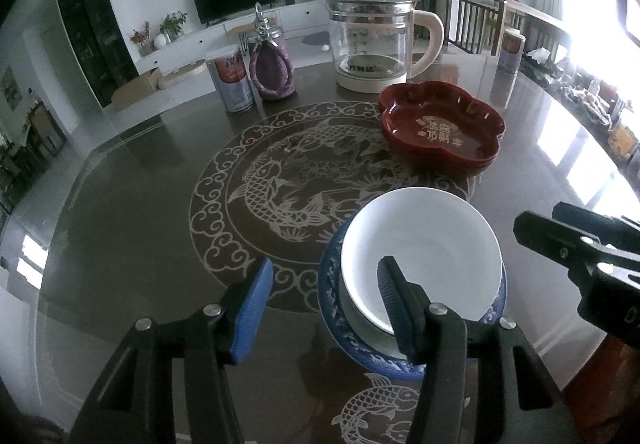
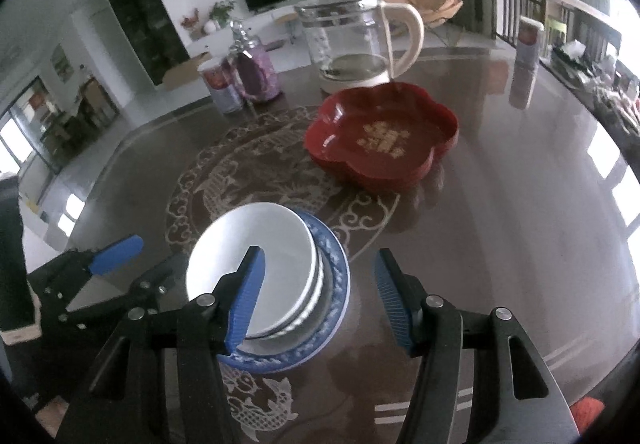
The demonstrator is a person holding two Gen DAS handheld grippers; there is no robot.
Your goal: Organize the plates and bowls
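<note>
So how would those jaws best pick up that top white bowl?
By its thin rim. The top white bowl is nested in another on the blue patterned plate, so only the rim is exposed. The right gripper could probably pinch the near-right edge, one jaw inside, one outside.

Legible markings
Red dish (image 1: 440, 124): gold Chinese characters on the inner floor, not readable. Kettle (image 1: 374, 40) base and can (image 1: 231, 82) label: printed characters, too small to read.
</note>
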